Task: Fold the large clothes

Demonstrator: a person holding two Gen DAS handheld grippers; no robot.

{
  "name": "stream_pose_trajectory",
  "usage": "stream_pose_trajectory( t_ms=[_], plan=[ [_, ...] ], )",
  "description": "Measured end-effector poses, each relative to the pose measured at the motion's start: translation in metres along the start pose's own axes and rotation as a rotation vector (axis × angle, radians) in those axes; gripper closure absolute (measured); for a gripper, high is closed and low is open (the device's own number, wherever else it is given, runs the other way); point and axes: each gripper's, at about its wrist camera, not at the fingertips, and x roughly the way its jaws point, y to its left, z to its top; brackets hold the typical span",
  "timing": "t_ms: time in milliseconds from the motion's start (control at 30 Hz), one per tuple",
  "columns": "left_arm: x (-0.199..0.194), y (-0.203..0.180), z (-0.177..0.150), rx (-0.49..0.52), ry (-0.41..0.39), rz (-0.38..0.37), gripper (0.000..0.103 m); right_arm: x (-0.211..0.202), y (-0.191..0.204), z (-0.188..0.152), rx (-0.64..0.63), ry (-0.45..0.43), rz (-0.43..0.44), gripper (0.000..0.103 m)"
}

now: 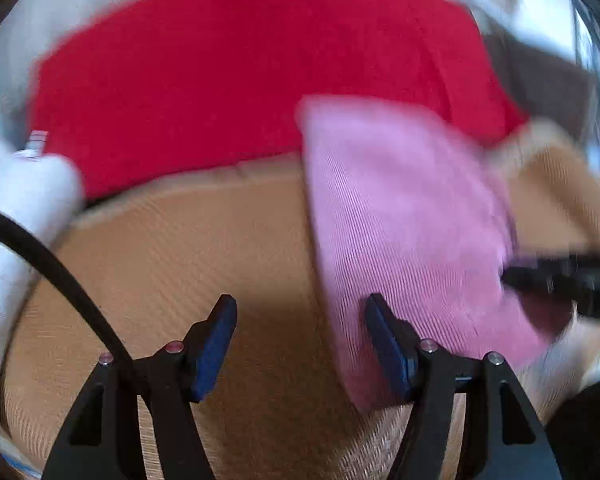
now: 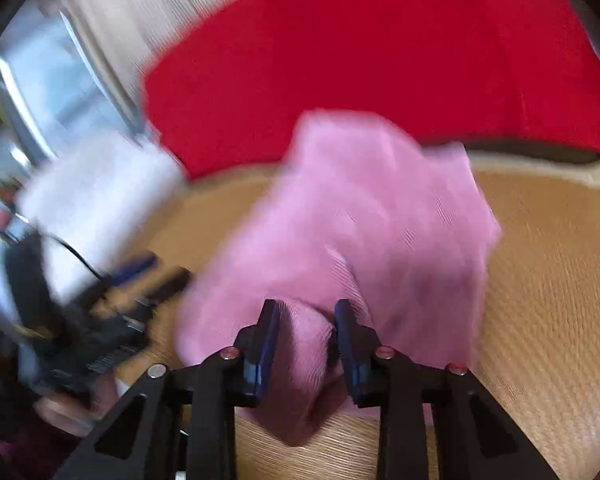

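The right tongs [image 2: 306, 344] have a bunched ridge of the pink garment [image 2: 352, 216] between their two blue pads [image 2: 268, 352]. The pads sit close on either side of that ridge, but the blur hides whether they press on it, so I cannot tell if it is pinched. No earlier view is at hand, so only this stance can be told.

The left tongs [image 1: 300, 344] are spread wide with nothing between the fingers. Their right-hand pad [image 1: 384, 344] lies just beside the near edge of the pink cloth, and the left-hand pad stands over bare surface.

In the left wrist view the right tongs [image 1: 512, 276] come in from the right edge as a dark blurred tip at the pink garment's [image 1: 400, 216] right side. In the right wrist view the left tongs [image 2: 140, 280] show at the left as a dark blurred shape, with part of a hand [image 2: 60, 412] below it.

Both tongs point downward at a slant toward the tan woven surface [image 1: 172, 248] that carries the cloth. The pink garment is ribbed and lies crumpled on that surface, its long axis running from the near edge away toward a large red cloth [image 1: 240, 80] spread behind it. A white fluffy thing [image 1: 16, 208] sits at the left, with a black cable [image 1: 52, 264] curving across it. No container shows.
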Motion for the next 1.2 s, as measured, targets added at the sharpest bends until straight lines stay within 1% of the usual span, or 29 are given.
stream_pose_trajectory(
  t_ms=[33, 67, 100, 133, 233, 267, 300, 400, 467, 533, 567, 667, 733, 800, 833, 867, 900, 933, 967, 1000, 1033, 1100, 1133, 1200],
  plan=[
    [0.003, -0.008, -0.004, 0.039, -0.021, 0.048, 0.035, 0.0, -0.005, -0.003, 0.015, -0.012, 0.022, 0.071],
    [-0.001, -0.016, -0.004, 0.081, -0.045, 0.087, 0.036, -0.002, -0.004, -0.005, 0.012, -0.019, 0.02, 0.071],
    [-0.004, -0.021, -0.002, 0.116, -0.051, 0.106, 0.036, -0.004, -0.003, -0.005, -0.001, -0.017, 0.006, 0.071],
    [-0.002, -0.02, -0.001, 0.122, -0.047, 0.099, 0.036, -0.004, -0.002, -0.004, -0.006, -0.014, 0.003, 0.071],
    [0.001, -0.003, 0.003, 0.037, -0.017, 0.022, 0.036, 0.0, -0.007, -0.001, 0.009, 0.004, 0.033, 0.071],
    [0.0, 0.002, 0.003, 0.024, -0.013, 0.005, 0.036, -0.001, -0.009, -0.001, 0.018, 0.01, 0.045, 0.071],
    [0.0, 0.003, 0.002, 0.026, -0.016, 0.001, 0.036, -0.002, -0.012, 0.003, 0.033, 0.016, 0.062, 0.071],
    [-0.001, -0.001, 0.003, 0.067, -0.039, 0.036, 0.036, -0.006, -0.025, 0.009, 0.088, 0.037, 0.135, 0.071],
    [0.0, -0.005, 0.004, 0.08, -0.046, 0.052, 0.036, -0.011, -0.03, 0.018, 0.115, 0.05, 0.168, 0.071],
    [-0.001, -0.001, 0.006, 0.065, -0.039, 0.044, 0.036, -0.02, -0.035, 0.029, 0.157, 0.037, 0.219, 0.07],
    [0.004, 0.001, 0.008, 0.052, -0.031, 0.036, 0.036, -0.024, -0.037, 0.035, 0.172, 0.017, 0.231, 0.07],
    [-0.003, 0.009, 0.013, 0.057, -0.036, 0.036, 0.036, -0.033, -0.042, 0.061, 0.187, -0.057, 0.225, 0.071],
    [-0.006, 0.014, 0.02, 0.062, -0.065, 0.049, 0.036, -0.029, -0.045, 0.078, 0.201, -0.082, 0.221, 0.071],
    [-0.011, 0.019, 0.027, 0.036, -0.096, 0.034, 0.035, -0.017, -0.047, 0.097, 0.214, -0.097, 0.198, 0.071],
    [-0.012, 0.024, 0.03, 0.012, -0.105, 0.013, 0.033, -0.006, -0.05, 0.105, 0.223, -0.091, 0.177, 0.071],
    [-0.01, 0.026, 0.031, -0.005, -0.104, -0.001, 0.031, 0.01, -0.05, 0.111, 0.226, -0.065, 0.135, 0.07],
    [-0.004, 0.027, 0.031, -0.017, -0.086, -0.008, 0.03, 0.027, -0.054, 0.115, 0.224, -0.026, 0.075, 0.07],
    [0.011, 0.026, 0.031, -0.016, -0.031, -0.001, 0.03, 0.053, -0.064, 0.116, 0.241, 0.034, 0.032, 0.07],
    [0.022, 0.024, 0.029, -0.012, -0.001, -0.003, 0.03, 0.07, -0.074, 0.115, 0.273, 0.066, 0.037, 0.074],
    [0.03, 0.021, 0.027, -0.016, 0.002, -0.005, 0.03, 0.079, -0.083, 0.114, 0.3, 0.055, 0.055, 0.078],
    [0.03, 0.02, 0.028, -0.014, -0.006, -0.001, 0.03, 0.078, -0.087, 0.116, 0.307, 0.038, 0.064, 0.08],
    [0.025, 0.018, 0.031, 0.017, -0.023, 0.004, 0.03, 0.073, -0.088, 0.118, 0.324, 0.037, 0.067, 0.08],
    [0.024, 0.019, 0.031, 0.016, -0.028, -0.005, 0.03, 0.068, -0.088, 0.118, 0.321, 0.027, 0.071, 0.08],
    [0.025, 0.028, 0.031, -0.028, -0.007, -0.037, 0.03, 0.053, -0.091, 0.113, 0.328, 0.004, 0.111, 0.077]
  ],
)
